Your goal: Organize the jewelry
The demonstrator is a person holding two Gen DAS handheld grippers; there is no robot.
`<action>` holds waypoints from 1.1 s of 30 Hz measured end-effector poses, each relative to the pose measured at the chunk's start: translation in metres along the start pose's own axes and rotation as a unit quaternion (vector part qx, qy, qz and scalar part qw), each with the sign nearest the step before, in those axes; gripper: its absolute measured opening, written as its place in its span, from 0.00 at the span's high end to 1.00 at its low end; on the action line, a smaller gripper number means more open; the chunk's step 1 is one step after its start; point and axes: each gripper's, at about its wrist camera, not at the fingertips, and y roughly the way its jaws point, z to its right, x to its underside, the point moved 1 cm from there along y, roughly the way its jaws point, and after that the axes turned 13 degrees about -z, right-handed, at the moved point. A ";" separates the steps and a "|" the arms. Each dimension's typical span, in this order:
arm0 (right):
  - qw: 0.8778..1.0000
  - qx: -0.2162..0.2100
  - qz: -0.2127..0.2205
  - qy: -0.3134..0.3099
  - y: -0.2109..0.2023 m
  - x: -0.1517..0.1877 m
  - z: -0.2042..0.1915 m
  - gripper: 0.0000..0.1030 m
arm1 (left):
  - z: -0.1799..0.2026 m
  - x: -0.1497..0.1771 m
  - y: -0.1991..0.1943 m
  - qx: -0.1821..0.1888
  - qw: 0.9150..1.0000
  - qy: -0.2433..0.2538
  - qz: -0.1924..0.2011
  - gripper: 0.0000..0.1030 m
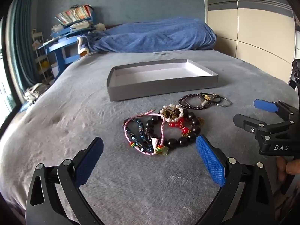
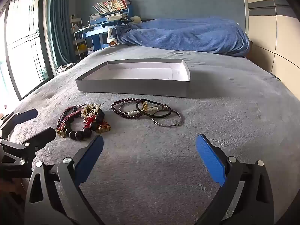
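Your right-wrist view is showing a bright window at the upper left that the left-wrist view is barely catching, while only the left-wrist view is showing your fingers wrapped under a handle at the right edge. You are holding both tools tilted downward over the grey bedspread. Your left gripper is standing spread wide with nothing between its pads, and your right gripper is spread just as wide and empty. The pile of beaded bracelets is lying just above the left gripper, at frame centre. The smaller cluster of bangles is sitting above the right gripper. The open grey box is resting beyond both heaps, apart from them.
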 end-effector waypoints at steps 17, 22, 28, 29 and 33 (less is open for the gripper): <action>1.000 -0.001 0.000 0.002 0.001 -0.001 0.000 0.05 | -0.006 -0.005 0.002 0.002 1.000 -0.018 -0.005 0.05; 1.000 -0.002 0.000 0.003 0.001 -0.001 -0.001 0.05 | -0.007 -0.002 0.001 0.001 1.000 -0.019 -0.003 0.05; 1.000 -0.002 -0.001 0.004 0.003 -0.002 0.000 0.05 | -0.007 -0.002 -0.001 0.000 1.000 -0.020 -0.004 0.05; 1.000 -0.002 -0.001 0.004 0.001 -0.002 0.000 0.05 | -0.007 -0.002 0.000 0.000 1.000 -0.020 -0.006 0.05; 1.000 -0.002 -0.001 0.004 0.001 -0.003 0.000 0.05 | -0.008 -0.003 0.001 -0.001 1.000 -0.022 -0.007 0.05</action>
